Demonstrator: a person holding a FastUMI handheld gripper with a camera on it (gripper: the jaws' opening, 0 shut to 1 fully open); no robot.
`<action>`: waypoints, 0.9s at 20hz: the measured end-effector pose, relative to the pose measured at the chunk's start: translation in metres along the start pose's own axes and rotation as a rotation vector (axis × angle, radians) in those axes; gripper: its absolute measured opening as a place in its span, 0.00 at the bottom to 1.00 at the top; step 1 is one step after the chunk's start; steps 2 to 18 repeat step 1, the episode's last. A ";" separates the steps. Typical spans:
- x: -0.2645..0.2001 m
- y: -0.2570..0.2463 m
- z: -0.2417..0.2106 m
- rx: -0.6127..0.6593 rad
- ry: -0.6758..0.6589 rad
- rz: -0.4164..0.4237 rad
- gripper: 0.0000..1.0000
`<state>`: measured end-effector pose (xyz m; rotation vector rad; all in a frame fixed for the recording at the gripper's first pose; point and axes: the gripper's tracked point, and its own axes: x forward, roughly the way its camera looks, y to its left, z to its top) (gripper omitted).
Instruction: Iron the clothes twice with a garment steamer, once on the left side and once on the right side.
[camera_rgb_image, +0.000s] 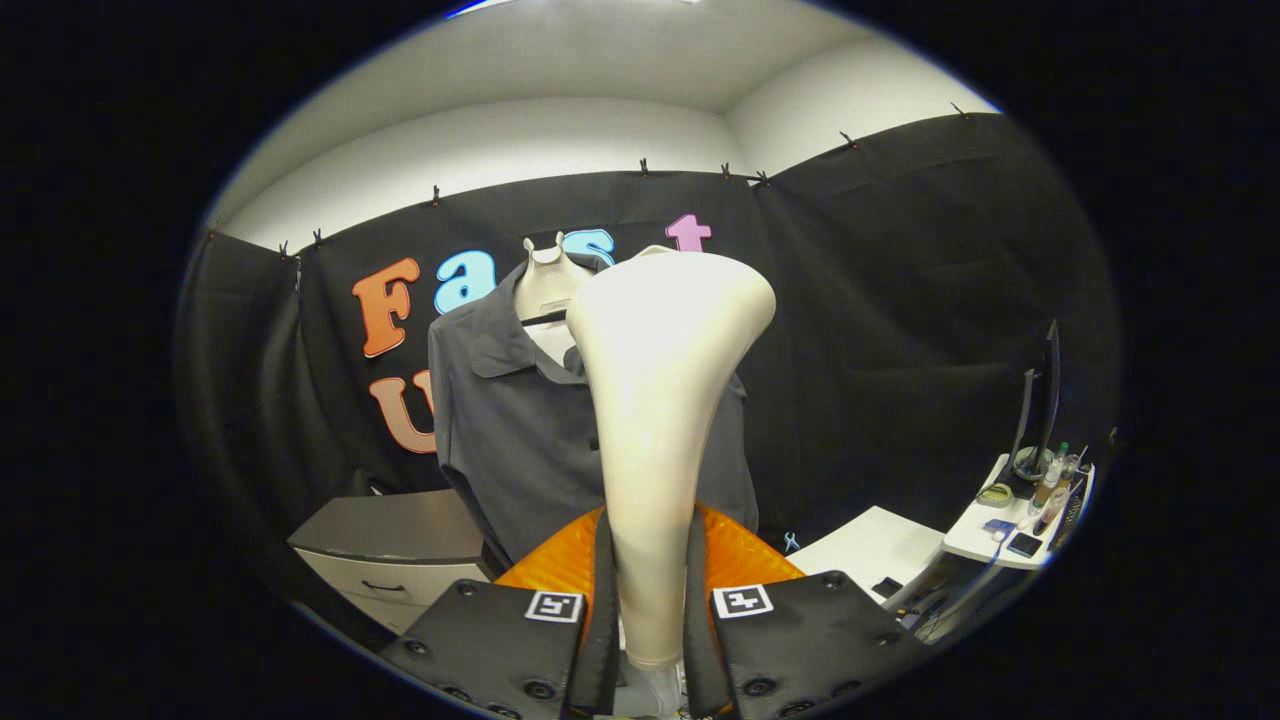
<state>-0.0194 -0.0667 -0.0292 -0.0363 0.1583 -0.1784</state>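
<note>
A cream garment steamer (665, 400) rises between my fingers, its narrow handle clamped by both fingers and its wide head flaring at the top. My gripper (650, 620) is shut on that handle. Beyond the steamer a dark grey collared shirt (510, 440) hangs on a white mannequin torso (548, 285). The steamer head sits in front of the shirt's right half, hiding it. I cannot tell whether the head touches the cloth.
A grey drawer cabinet (395, 550) stands low to the left of the shirt. A white table (870, 550) and a white desk (1010, 530) with a monitor (1040, 400) and small items lie to the right.
</note>
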 end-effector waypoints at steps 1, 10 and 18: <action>0.000 0.002 0.000 0.000 0.000 0.001 0.34; 0.000 0.002 0.000 0.000 0.000 0.001 0.34; 0.000 0.002 0.000 0.000 0.000 0.001 0.34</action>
